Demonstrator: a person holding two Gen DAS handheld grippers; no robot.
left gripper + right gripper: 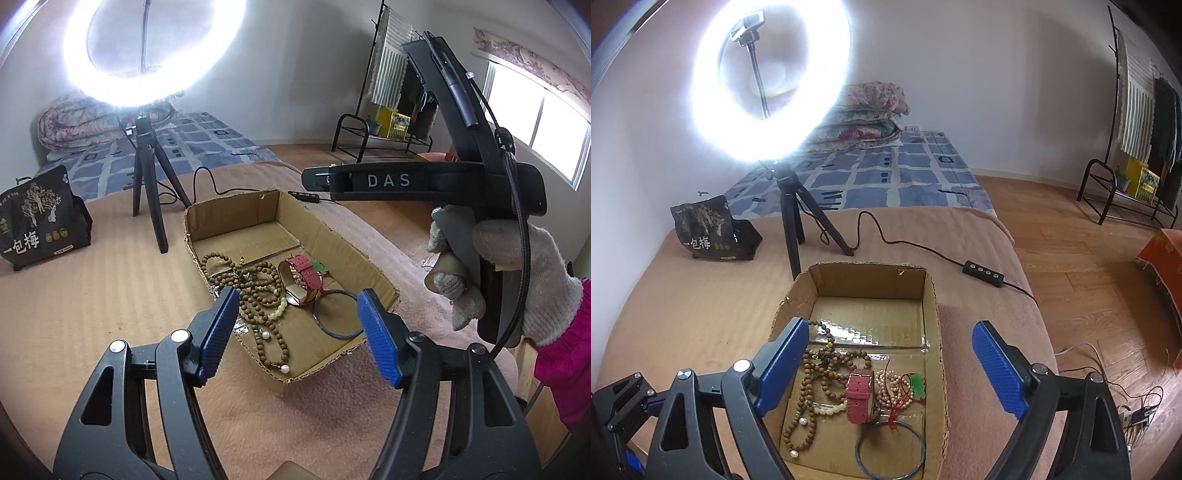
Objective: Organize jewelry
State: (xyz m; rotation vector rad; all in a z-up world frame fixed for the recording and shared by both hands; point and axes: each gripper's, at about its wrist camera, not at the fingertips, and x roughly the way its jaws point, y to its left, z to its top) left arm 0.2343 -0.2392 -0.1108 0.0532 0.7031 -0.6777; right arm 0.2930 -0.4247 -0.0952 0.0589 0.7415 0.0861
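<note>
Looking down into the cardboard box [932, 295], I see that all the jewelry is already lying inside it, on the near half of its floor. The wooden bead strands [816, 373] lie in a loose tangle on the left, the red watch strap [860, 397] sits in the middle, the pearl bracelet [886, 384] and the green pendant [918, 387] on its red cord are to the right, and the dark bangle [892, 448] lies flat near the front edge. I find no piece outside the box on the brown cover [701, 314]. My left gripper [297, 332] hangs over the box with its jaws apart and nothing between them, and my right gripper [890, 369] is also wide apart and empty. I judge that the collecting is done. What could remain is only to untangle the bead strands and lay the pieces separately, because they overlap.
</note>
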